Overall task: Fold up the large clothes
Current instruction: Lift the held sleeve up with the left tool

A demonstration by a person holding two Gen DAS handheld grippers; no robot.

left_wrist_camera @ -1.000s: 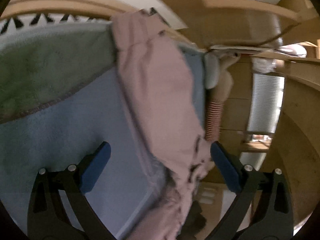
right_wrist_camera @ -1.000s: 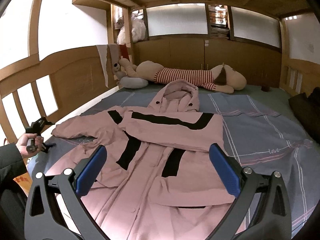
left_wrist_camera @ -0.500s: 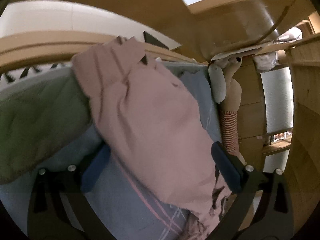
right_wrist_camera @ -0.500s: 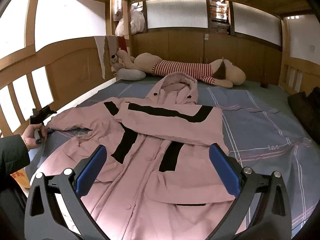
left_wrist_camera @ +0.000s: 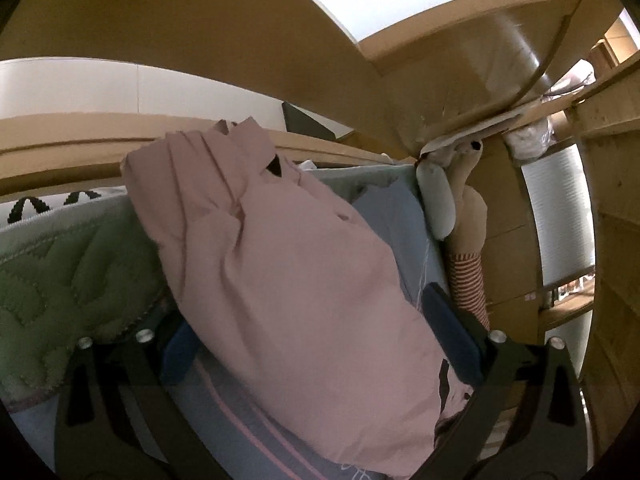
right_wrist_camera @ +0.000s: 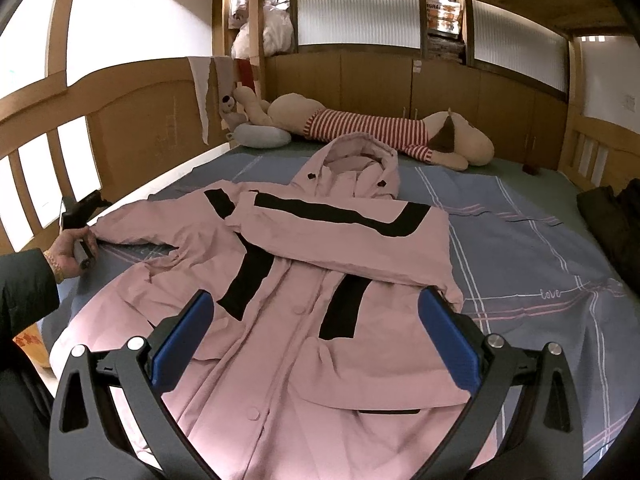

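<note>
A: Well, the pink jacket (right_wrist_camera: 316, 280) lies front-up on the bed (right_wrist_camera: 540, 264), a smooth, slightly puffy fabric with black bands across the chest and down both sides, its hood (right_wrist_camera: 352, 164) toward the far wall. Its right-hand sleeve is folded across the chest; the other sleeve (left_wrist_camera: 296, 280) stretches out toward the wooden rail.

B: And the sheet beneath?

A: Blue-grey cotton with thin white and pink stripes, over a quilted green pad (left_wrist_camera: 60, 280) at the edge.

B: The grippers?

A: The left gripper (left_wrist_camera: 316, 340) is spread wide, blue pads on either side of the sleeve's end, the cloth bunched and creased between them; not pinching it. In the right wrist view the left hand (right_wrist_camera: 70, 250) holds it low at the mattress edge by the cuff. The right gripper (right_wrist_camera: 316, 344) hovers above the jacket's lower half, fingers wide apart, holding nothing.

B: Anything else?

A: A long plush dog (right_wrist_camera: 360, 128) in a red-and-white striped shirt lies along the headboard, beside a grey pillow (right_wrist_camera: 260, 136).
</note>
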